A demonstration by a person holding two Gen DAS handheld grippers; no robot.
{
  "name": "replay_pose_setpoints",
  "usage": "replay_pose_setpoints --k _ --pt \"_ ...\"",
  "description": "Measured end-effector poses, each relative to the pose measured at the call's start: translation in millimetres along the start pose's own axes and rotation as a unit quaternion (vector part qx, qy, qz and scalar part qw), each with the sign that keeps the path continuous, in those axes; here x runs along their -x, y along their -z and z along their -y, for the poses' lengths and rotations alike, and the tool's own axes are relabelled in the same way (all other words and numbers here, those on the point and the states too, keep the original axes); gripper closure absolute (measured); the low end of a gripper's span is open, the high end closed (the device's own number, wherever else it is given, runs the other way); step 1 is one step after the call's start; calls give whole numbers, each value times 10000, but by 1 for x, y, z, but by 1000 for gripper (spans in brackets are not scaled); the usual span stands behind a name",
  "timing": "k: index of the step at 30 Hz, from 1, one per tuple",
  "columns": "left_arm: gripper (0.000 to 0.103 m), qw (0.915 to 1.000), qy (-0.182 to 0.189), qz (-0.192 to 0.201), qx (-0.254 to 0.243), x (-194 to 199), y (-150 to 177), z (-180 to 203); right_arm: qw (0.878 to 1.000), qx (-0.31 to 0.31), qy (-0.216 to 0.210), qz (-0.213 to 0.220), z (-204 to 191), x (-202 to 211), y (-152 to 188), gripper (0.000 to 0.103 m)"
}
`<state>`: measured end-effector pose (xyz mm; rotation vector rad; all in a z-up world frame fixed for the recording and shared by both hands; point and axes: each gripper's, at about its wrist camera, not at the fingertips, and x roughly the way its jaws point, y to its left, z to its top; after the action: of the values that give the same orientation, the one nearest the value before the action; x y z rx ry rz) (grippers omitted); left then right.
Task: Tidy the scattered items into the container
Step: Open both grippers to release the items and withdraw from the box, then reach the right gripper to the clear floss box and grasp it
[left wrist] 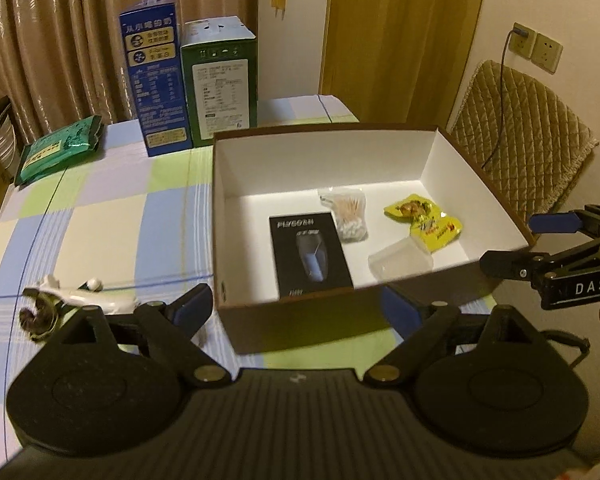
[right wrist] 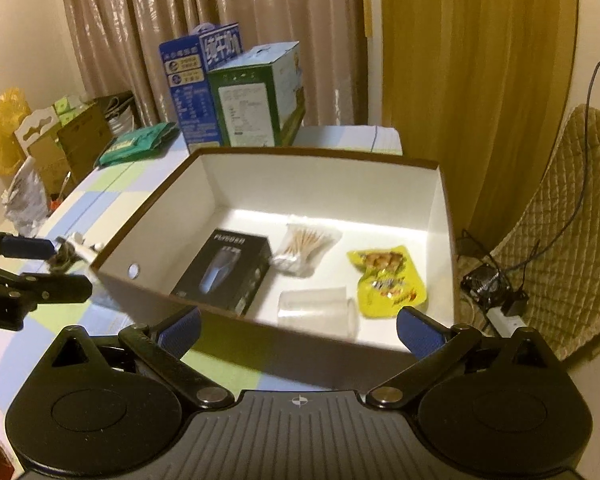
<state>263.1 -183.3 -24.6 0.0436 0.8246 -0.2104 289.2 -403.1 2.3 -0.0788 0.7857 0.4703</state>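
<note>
Black shaver box [left wrist: 311, 256], lengthwise front-to-back.

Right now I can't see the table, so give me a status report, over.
Both claws, left and right, open, empty. White hair clip on table outside brown cardboard box. Nothing in the way.

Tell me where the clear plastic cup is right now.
The clear plastic cup lies on its side in the box, near the front wall, between the black shaver box and the yellow snack packet.
</note>
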Motion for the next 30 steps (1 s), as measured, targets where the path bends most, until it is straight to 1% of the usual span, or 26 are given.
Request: replay_pose_setpoints --k 6,10,18,24,28,30 --pt "14 9998 120 -112 -56 16 21 -15 9997 -158 -66 -153 -27 9 18 2" --pt "14 9993 263 -241 -110 24 31 -30 9994 -233 -27 -265 -47 12 28 2" --pt "14 9983 399 -329 -252 42 47 -62 9988 -313 -6 -381 -92 11 36 2" --pt "14 9984 381 -349 -242 50 57 -93 9985 -348 -117 -411 -126 3 43 2" --pt "14 9989 262 -349 -169 54 64 -119 9980 -339 -286 -452 -150 -11 49 2" --pt "14 9992 130 -352 -111 54 67 -135 9978 -260 -381 -468 -163 -19 49 2"
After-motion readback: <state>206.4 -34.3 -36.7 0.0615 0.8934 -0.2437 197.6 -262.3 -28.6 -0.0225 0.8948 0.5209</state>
